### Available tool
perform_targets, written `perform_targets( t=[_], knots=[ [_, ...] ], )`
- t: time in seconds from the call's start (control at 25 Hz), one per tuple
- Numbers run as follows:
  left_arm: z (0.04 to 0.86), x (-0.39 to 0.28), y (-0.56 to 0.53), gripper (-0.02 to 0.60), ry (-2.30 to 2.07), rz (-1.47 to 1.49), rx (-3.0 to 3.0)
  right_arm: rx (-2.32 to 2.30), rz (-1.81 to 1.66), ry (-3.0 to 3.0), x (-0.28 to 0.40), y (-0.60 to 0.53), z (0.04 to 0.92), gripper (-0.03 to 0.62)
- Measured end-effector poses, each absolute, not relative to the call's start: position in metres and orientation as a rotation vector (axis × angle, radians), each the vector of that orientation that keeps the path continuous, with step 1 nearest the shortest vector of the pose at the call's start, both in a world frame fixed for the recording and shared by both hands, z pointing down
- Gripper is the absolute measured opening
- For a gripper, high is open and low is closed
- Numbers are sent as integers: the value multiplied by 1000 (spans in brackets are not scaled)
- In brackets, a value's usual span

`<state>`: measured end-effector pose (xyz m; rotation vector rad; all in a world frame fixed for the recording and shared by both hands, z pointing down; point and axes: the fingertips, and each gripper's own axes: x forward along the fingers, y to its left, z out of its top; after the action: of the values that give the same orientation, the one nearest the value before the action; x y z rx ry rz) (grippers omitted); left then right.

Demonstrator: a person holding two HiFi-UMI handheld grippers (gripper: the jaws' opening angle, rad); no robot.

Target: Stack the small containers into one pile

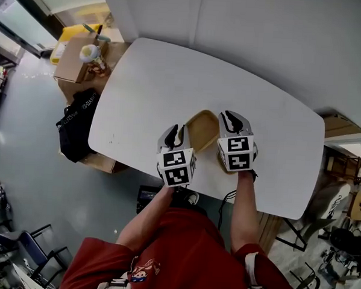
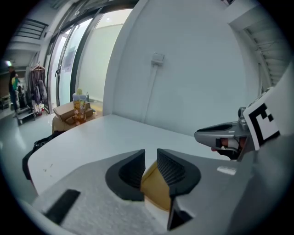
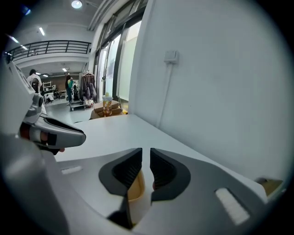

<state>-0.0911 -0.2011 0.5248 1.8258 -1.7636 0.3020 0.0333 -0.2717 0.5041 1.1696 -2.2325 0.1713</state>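
A shallow tan container [image 1: 203,127] with rounded corners sits upright, open side up, on the white table [image 1: 148,79], close to the table's near edge.

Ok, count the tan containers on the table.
2. The first container sits between the left gripper and right gripper; the second container peeks out under the right gripper. Others may be hidden.

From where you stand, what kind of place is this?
Probably a lab or workshop hall: a white table on a grey floor, open cardboard boxes beside it, a railed balcony beyond.
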Motion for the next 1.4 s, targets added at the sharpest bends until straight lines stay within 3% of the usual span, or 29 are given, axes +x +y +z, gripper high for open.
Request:
perform_targets(
  t=[0.4,0.96,1.2,1.4],
  knots=[
    [576,-85,-176,152,-1684,274,1612,894,197,-2109,28,-282,570,94],
    [622,-73,-158,158,-1576,232,1376,728,197,-2001,23,-285,614,109],
    [634,-71,-154,133,-1535,244,1329,669,181,-1946,23,-277,627,107],
    [636,-72,-155,83,-1542,263,1324,668,174,-1931,23,-274,631,58]
  ],
)
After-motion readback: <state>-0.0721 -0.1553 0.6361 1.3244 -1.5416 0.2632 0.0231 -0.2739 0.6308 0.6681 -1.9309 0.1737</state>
